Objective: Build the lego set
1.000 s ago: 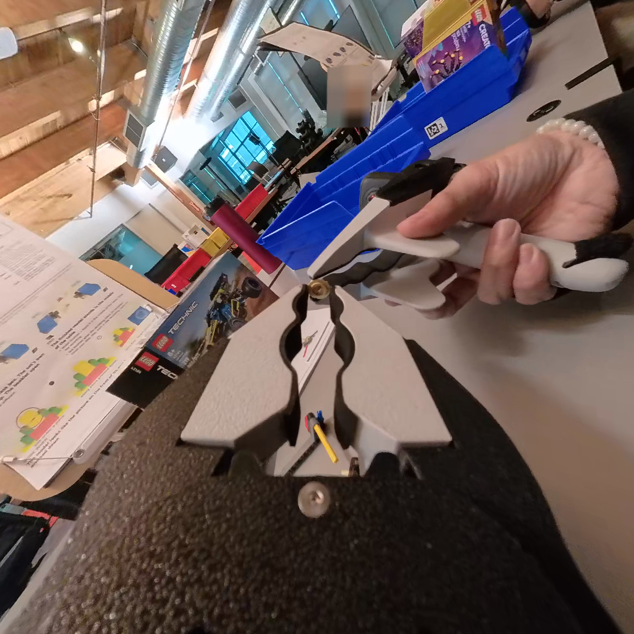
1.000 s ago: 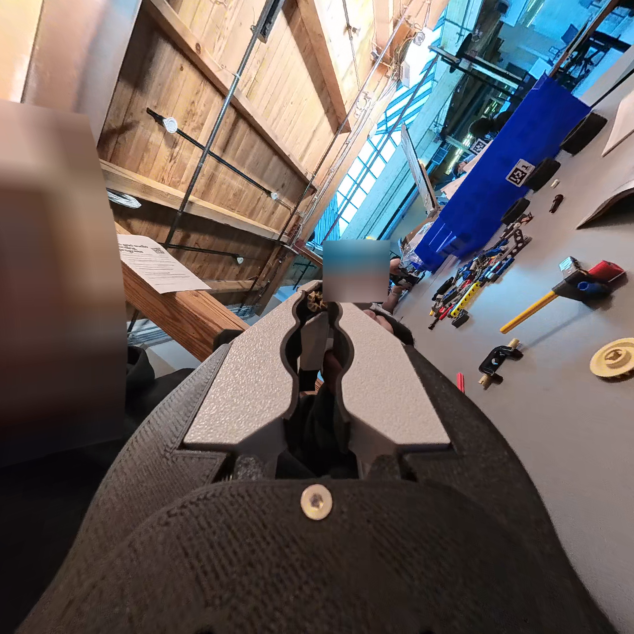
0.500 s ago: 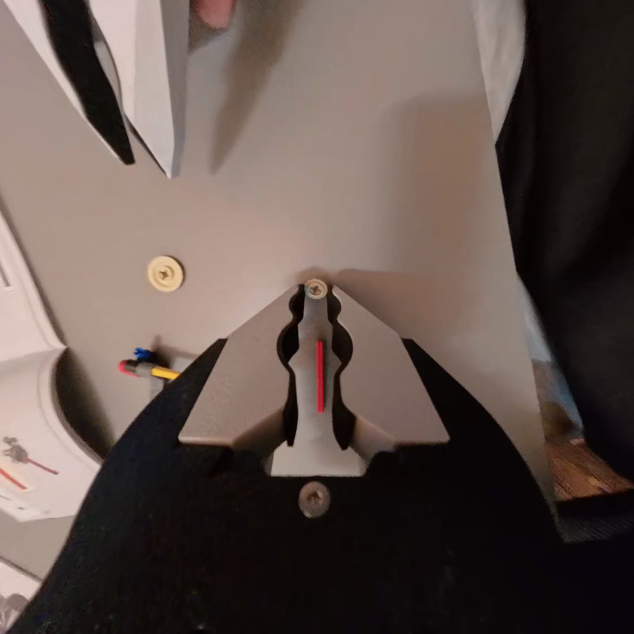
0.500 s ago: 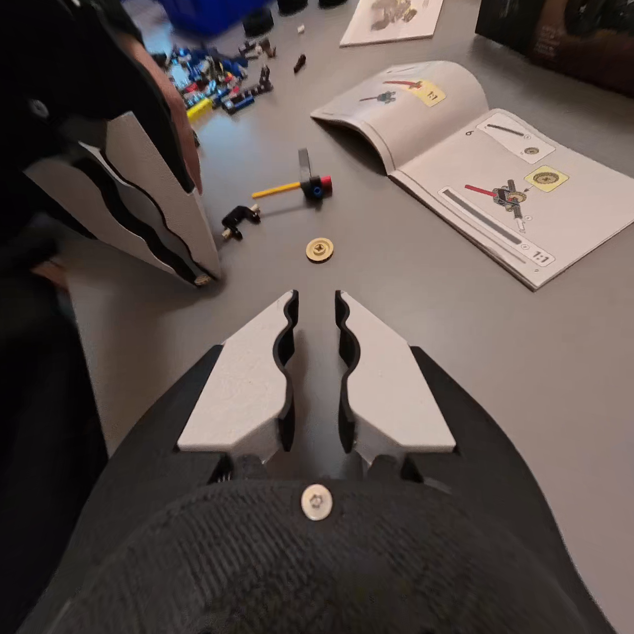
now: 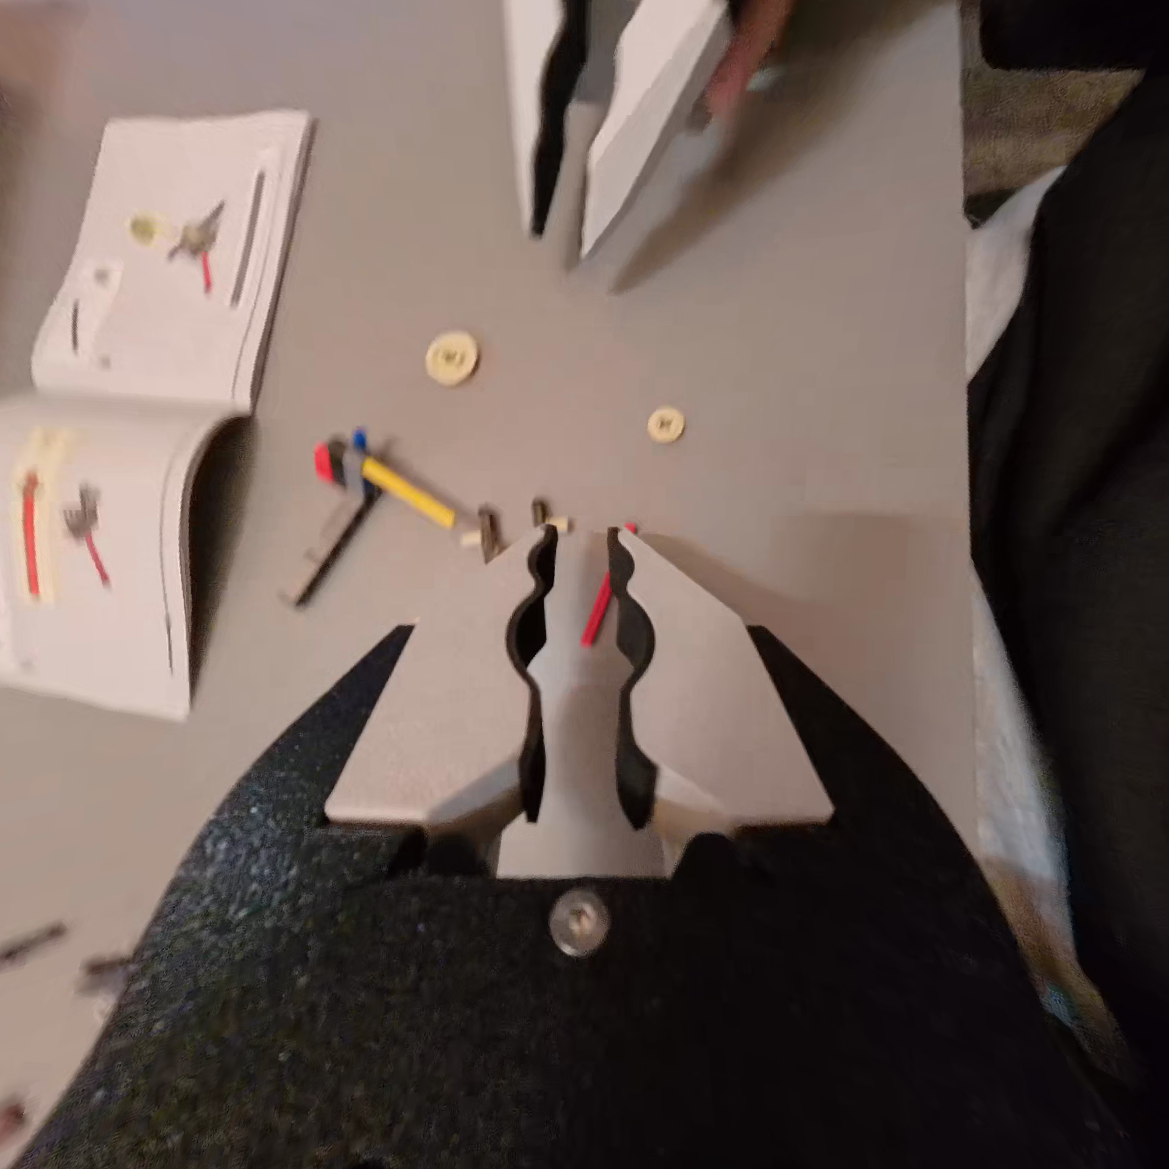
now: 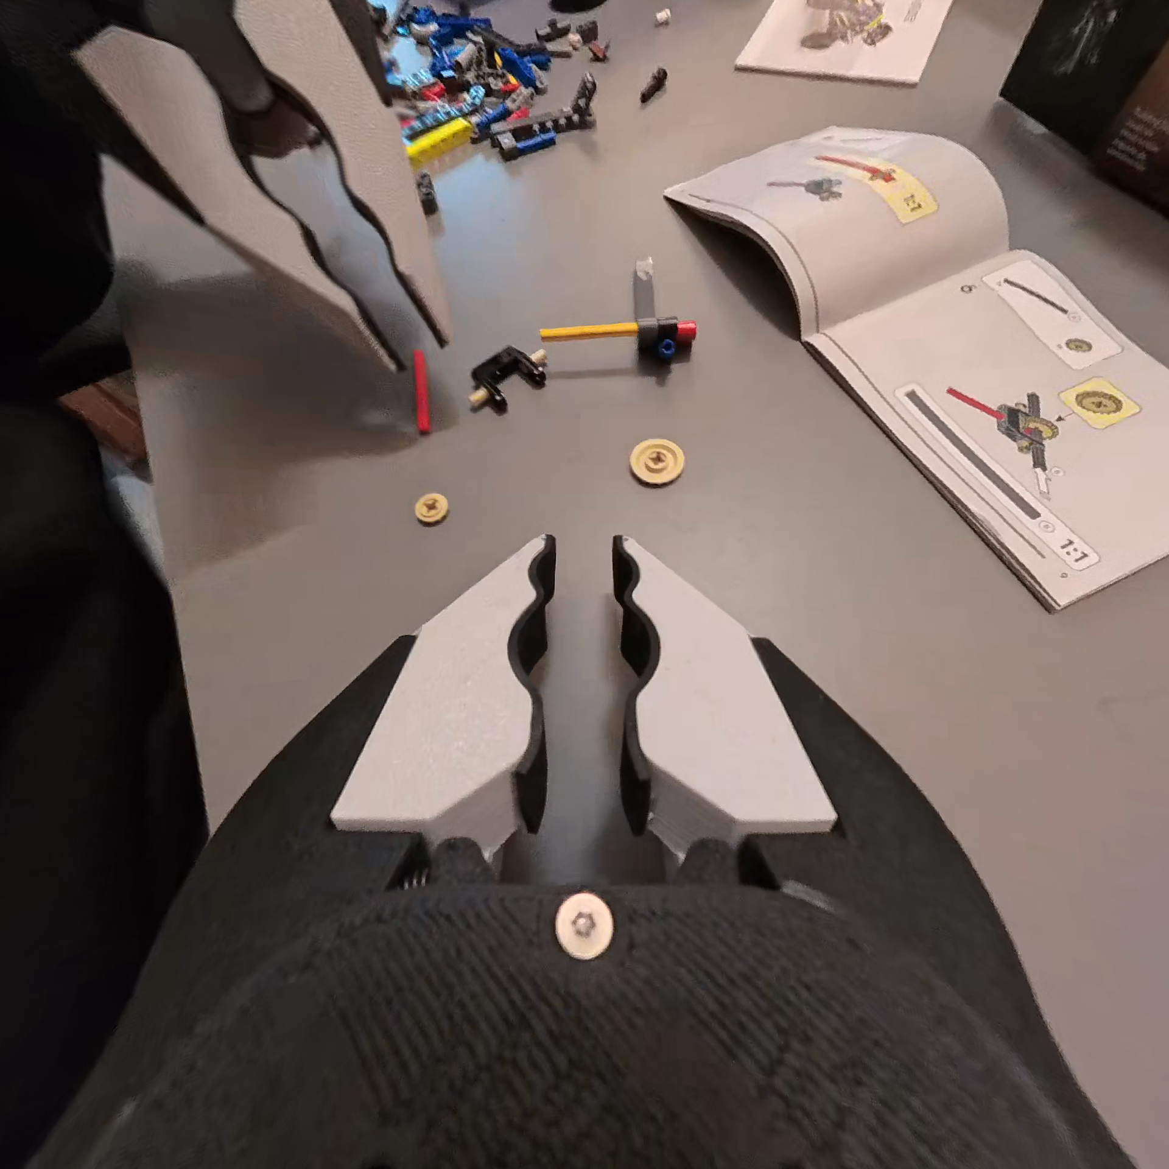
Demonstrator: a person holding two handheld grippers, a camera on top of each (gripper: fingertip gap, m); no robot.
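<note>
My left gripper (image 5: 581, 538) is open and hovers low over a red axle (image 5: 596, 610), which lies on the grey table and shows between the jaws. A small tan gear (image 5: 666, 424) and a larger tan gear (image 5: 451, 356) lie flat beyond it. A yellow axle assembly (image 5: 405, 493) with a red end and a black connector (image 5: 487, 538) lie to the left. My right gripper (image 6: 583, 544) is open and empty. Ahead of it are the small tan gear (image 6: 432, 508), the larger gear (image 6: 657, 462), the red axle (image 6: 420, 392) and the left gripper (image 6: 422, 354).
An open instruction booklet (image 6: 917, 354) lies to the right of the parts, and it also shows in the left wrist view (image 5: 158, 253). A pile of loose pieces (image 6: 468, 107), a leaflet (image 6: 835, 38) and a dark box (image 6: 1107, 95) sit at the far side. The table edge (image 6: 152, 443) runs along the left. My hands' fingertips stand some 10 cm from each other. About 5 cm separates my right fingertips from the larger gear (image 6: 657, 462). It is also in sight in the left wrist view (image 5: 453, 355).
Both grippers came down from the air to the table. The left gripper held the small tan gear and has let it go. It now stands open over the red axle.
</note>
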